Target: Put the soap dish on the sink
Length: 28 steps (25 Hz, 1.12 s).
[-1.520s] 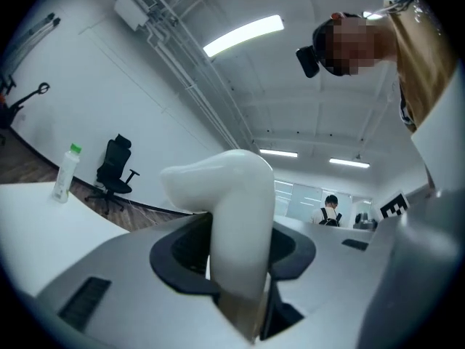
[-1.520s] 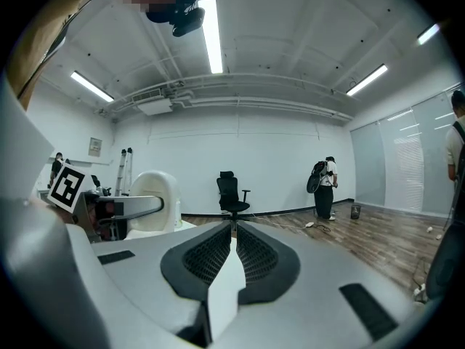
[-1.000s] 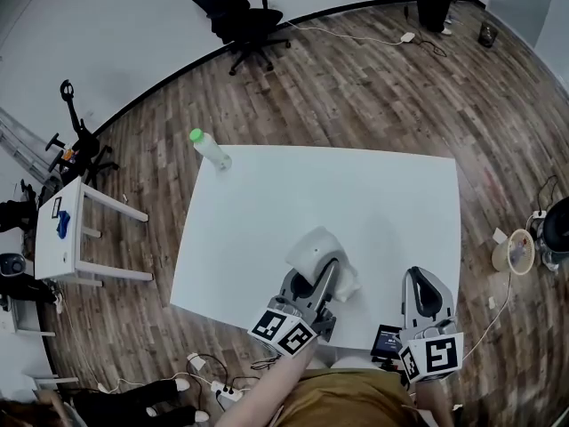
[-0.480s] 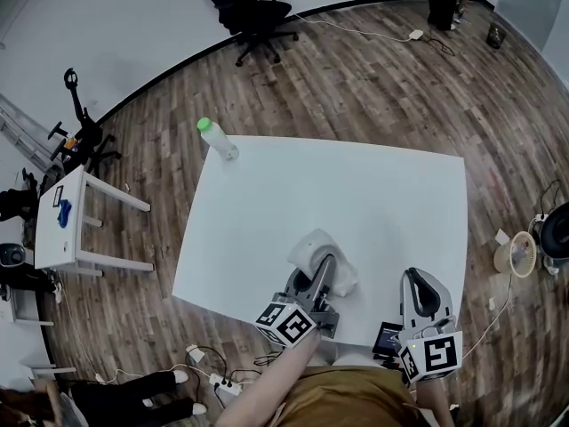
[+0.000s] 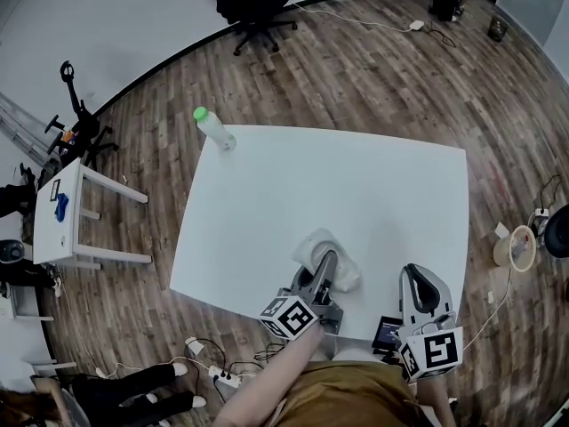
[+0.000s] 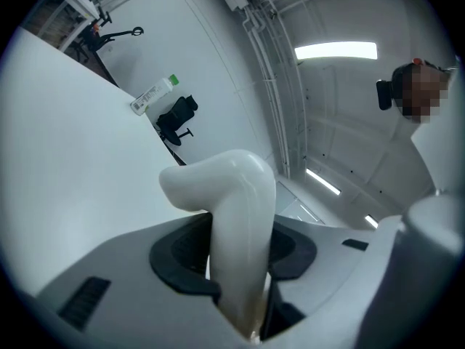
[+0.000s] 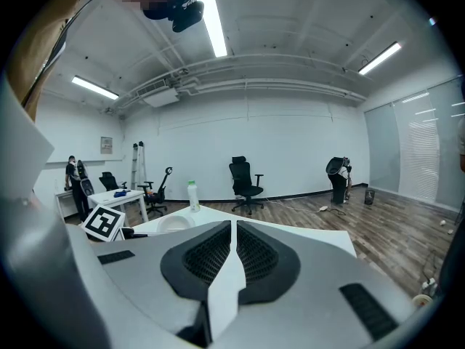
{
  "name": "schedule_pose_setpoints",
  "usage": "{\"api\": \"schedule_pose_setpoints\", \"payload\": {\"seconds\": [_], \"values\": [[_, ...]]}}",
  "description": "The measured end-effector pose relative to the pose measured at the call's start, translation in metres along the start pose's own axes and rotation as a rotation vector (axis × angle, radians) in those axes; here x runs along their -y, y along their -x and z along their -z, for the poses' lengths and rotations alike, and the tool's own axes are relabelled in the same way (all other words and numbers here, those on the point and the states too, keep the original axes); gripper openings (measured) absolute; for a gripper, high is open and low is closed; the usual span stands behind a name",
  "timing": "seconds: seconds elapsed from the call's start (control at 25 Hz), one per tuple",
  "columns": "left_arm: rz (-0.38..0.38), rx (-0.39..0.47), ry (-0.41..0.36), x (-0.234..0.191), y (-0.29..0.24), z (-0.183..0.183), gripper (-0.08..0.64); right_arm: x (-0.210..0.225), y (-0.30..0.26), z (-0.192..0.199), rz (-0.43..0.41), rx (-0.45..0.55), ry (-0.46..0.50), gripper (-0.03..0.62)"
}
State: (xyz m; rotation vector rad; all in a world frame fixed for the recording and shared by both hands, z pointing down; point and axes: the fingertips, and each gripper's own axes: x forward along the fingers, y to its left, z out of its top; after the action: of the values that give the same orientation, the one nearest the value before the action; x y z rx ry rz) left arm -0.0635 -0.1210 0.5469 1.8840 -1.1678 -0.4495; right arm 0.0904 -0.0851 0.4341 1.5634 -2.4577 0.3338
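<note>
Left gripper view: your left gripper (image 6: 240, 253) pinches the white soap dish (image 6: 234, 191) by its rim, at the near part of the white table (image 5: 356, 185).
The dish stands on edge between the jaws, not flat, and no view shows whether it touches the table. Roll your wrist level before you lower it, and release only once its base rests fully on a surface. No sink shows in any view, so choose a spot well back from the near edge. Your right gripper (image 5: 421, 285) is closed on nothing; hold it clear of the dish.
</note>
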Motion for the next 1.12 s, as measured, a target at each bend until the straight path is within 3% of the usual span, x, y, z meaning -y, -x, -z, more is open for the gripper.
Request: {"api": "schedule_pose_setpoints", "payload": {"seconds": [0.28, 0.64, 0.96, 1.12], "values": [[-0.012, -0.012, 0.019, -0.009, -0.007, 0.009, 0.16, 0.004, -0.001, 0.005, -0.005, -0.018, 0.001, 0.011], [0.064, -0.024, 0.242, -0.019, -0.025, 0.023, 0.16, 0.002, -0.012, 0.003, -0.012, -0.02, -0.001, 0.012], [0.074, -0.03, 0.299, -0.031, -0.027, 0.03, 0.16, -0.001, -0.013, 0.01, -0.021, -0.037, 0.007, 0.011], [0.081, -0.011, 0.37, -0.034, -0.029, 0.027, 0.16, 0.0, -0.012, 0.011, -0.017, -0.041, 0.004, 0.011]]}}
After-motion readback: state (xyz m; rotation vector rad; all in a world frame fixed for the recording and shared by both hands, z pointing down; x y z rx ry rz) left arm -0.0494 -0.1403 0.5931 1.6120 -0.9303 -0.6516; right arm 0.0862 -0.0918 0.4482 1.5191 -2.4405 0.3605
